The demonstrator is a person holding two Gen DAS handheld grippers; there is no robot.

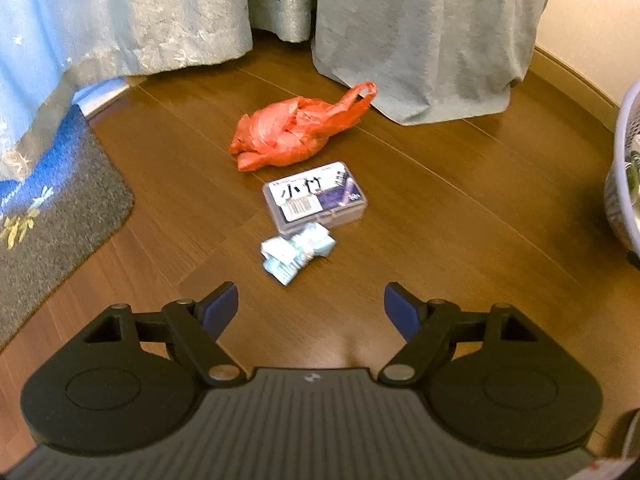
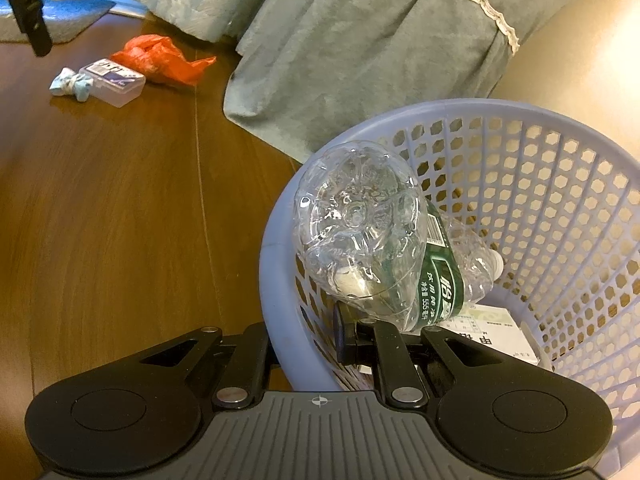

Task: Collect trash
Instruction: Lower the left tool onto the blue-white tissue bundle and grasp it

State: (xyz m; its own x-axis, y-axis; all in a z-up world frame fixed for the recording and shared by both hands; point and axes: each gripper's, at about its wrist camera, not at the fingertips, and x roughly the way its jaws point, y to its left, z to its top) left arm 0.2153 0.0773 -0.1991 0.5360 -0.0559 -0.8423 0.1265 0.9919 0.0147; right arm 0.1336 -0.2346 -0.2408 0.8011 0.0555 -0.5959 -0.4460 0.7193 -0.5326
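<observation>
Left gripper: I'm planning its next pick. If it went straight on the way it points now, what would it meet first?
Probably the crumpled pale-blue wrapper, lying on the floor just ahead of the open left gripper. The clear plastic box lies right behind it, then the orange bag. Depth is uncertain.

Right tool's [image 2: 384, 332] fingertips hidden behind bottle [image 2: 360, 236]; basket [image 1: 624, 168] cut off.

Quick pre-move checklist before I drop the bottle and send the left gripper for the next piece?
1. Plastic bottle over the basket opening: ok.
2. Right gripper gripping bottle: ok.
3. Room left in basket: ok, only paper at the bottom.
4. Left gripper open and empty: ok.
5. Crumpled wrapper lined up ahead of left gripper: ok.
6. Wrapper clear of clear plastic box: not ok, touching.
</observation>
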